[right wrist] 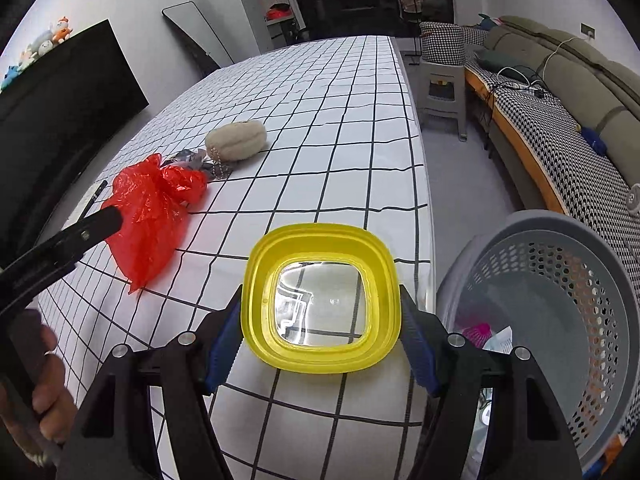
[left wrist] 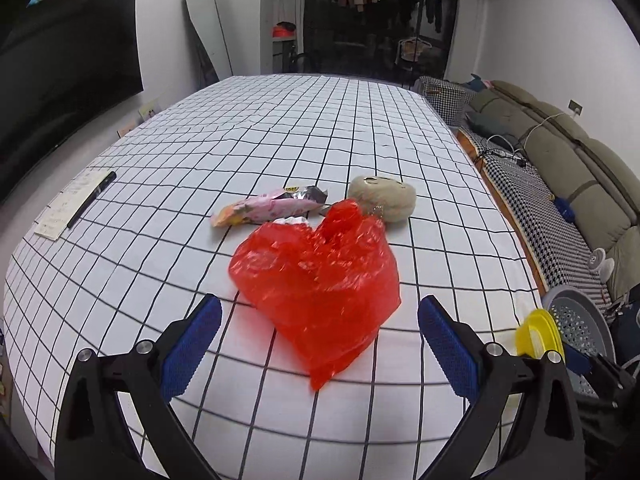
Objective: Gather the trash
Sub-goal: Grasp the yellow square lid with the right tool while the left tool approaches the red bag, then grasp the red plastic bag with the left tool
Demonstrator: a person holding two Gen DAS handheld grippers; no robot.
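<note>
A crumpled red plastic bag (left wrist: 320,284) lies on the checked table (left wrist: 280,136), right in front of my left gripper (left wrist: 319,312), which is open with the bag between its blue pads, not touching. A pink snack wrapper (left wrist: 268,206) lies behind the bag. My right gripper (right wrist: 320,308) is shut on a yellow lid with a clear centre (right wrist: 322,300), held above the table's right edge beside the grey basket (right wrist: 560,240). The red bag (right wrist: 150,212) and the left gripper (right wrist: 80,236) show at the left of the right wrist view.
A beige plush pouch (left wrist: 382,198) with a bead chain sits behind the bag. A black pen (left wrist: 92,198) lies on a paper at the table's left. The basket holds some scraps. A sofa (left wrist: 560,148) runs along the right wall, a grey stool (right wrist: 442,84) beyond the table.
</note>
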